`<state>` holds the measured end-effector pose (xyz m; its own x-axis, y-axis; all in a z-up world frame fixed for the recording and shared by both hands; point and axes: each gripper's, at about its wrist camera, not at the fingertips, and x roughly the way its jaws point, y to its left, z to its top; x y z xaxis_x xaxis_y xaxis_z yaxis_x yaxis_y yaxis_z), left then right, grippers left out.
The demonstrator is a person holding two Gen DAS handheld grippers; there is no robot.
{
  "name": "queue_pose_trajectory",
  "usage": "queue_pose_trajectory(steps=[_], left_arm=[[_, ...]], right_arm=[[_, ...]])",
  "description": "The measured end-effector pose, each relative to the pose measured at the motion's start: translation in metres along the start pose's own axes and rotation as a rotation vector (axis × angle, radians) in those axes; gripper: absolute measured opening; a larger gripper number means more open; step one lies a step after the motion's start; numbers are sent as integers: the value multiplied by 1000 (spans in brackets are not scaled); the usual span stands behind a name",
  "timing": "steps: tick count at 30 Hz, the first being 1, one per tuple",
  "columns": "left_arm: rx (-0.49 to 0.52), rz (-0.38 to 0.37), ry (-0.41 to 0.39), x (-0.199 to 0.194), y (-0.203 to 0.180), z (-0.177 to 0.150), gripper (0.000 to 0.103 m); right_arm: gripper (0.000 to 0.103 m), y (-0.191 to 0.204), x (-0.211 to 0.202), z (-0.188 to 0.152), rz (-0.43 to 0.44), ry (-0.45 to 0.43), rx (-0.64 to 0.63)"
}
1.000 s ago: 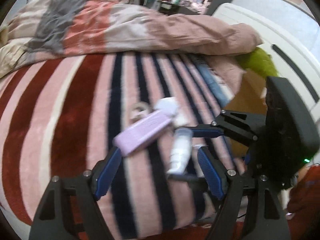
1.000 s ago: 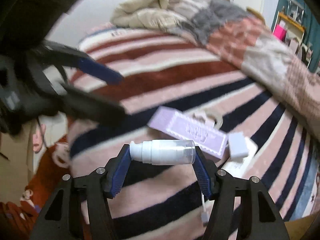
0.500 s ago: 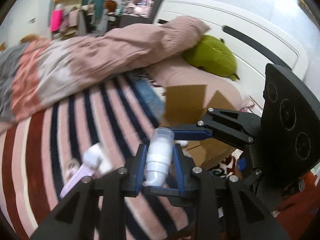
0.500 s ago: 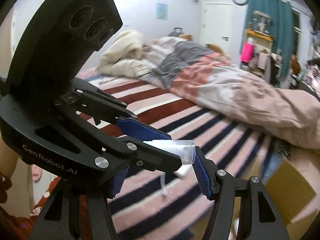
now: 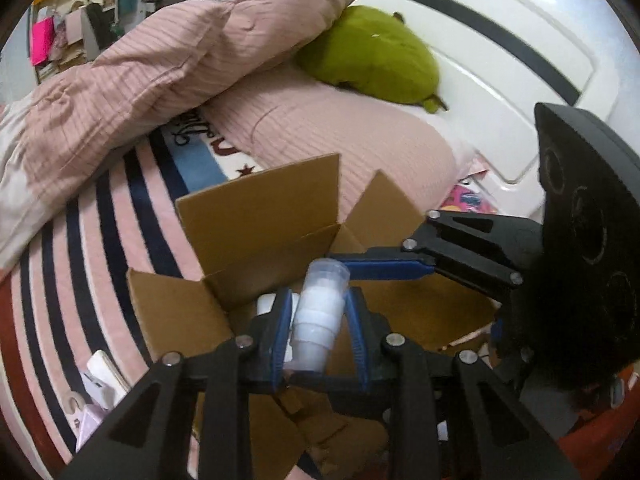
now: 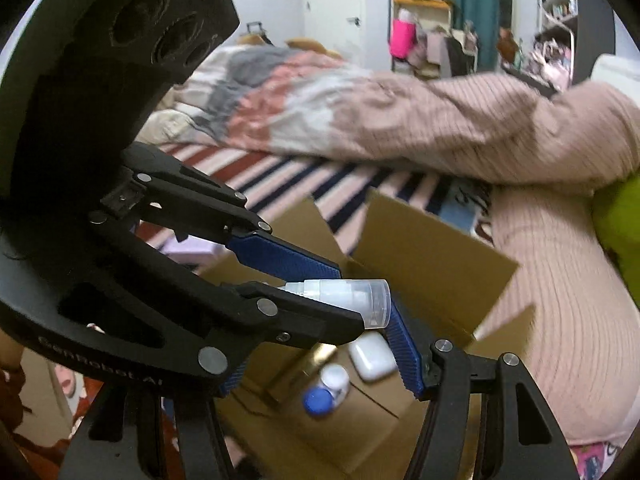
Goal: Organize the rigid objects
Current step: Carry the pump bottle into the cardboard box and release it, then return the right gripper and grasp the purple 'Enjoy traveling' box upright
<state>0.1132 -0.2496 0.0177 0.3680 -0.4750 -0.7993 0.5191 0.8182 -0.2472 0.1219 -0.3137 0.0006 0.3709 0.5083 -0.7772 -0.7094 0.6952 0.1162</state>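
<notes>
A small white pump bottle [image 5: 318, 316] with a clear cap is held above an open cardboard box [image 5: 256, 216]. My left gripper [image 5: 318, 336] is shut on the bottle's body. My right gripper [image 6: 320, 344] crosses it from the right side; one blue finger [image 6: 404, 344] lies beside the cap [image 6: 372, 304], and whether its jaws still press the bottle is unclear. In the right wrist view, the box [image 6: 432, 256] holds a white earbud case [image 6: 372, 356] and a white bottle with a blue cap [image 6: 324, 392].
The box stands on a striped bed cover [image 5: 100, 216]. A pink duvet [image 5: 160, 68] and pink pillow [image 5: 340, 136] lie behind, with a green plush [image 5: 372, 60] by the white headboard [image 5: 500, 80]. A lilac box [image 5: 86, 424] and white item [image 5: 100, 376] lie at left.
The left gripper closed on the bottle that the right gripper held. Both grippers then carried it from the striped cover to above the open cardboard box.
</notes>
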Motion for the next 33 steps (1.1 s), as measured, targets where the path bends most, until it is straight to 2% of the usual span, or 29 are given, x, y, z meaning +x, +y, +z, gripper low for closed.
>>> queue_pose_trajectory(steps=[2,3,4,5,9,13,17,21,23,25,29,33], left_arm=[[-11,30,-6,-3,3,0,41],[-17,33,-18,-7,5,-2,57],[-31,37,-46,-18,11,-6,66],[-39,44,-64,-26,15,-10,67],[-92,108,-144,-71,40,-35,69],[-194,221,-215,-121,80,-80,75],[-286,358,-240,-154,125,-138,75],[-379,408,-248,-167,166,-195,75],[-417,427,-247,-167,186,-226,75],[-434,430,-247,-163,197,-245,75],[-463,416,-253,-155,220,-279,75],[-478,414,-254,-150,233,-301,75]], right_arm=[[59,-2,1,-2,-15,17,15],[61,0,-1,-2,-27,11,7],[65,2,-4,-4,-37,2,-2],[69,5,-5,-3,-42,-7,-6],[70,18,-13,3,-8,-71,-7],[70,55,-14,17,155,-148,-47],[70,113,5,31,253,-138,-152],[70,172,47,42,346,-60,-255],[70,190,76,45,348,-6,-274],[70,206,112,47,314,53,-290],[70,213,176,52,260,124,-282],[70,196,224,68,319,121,-183]])
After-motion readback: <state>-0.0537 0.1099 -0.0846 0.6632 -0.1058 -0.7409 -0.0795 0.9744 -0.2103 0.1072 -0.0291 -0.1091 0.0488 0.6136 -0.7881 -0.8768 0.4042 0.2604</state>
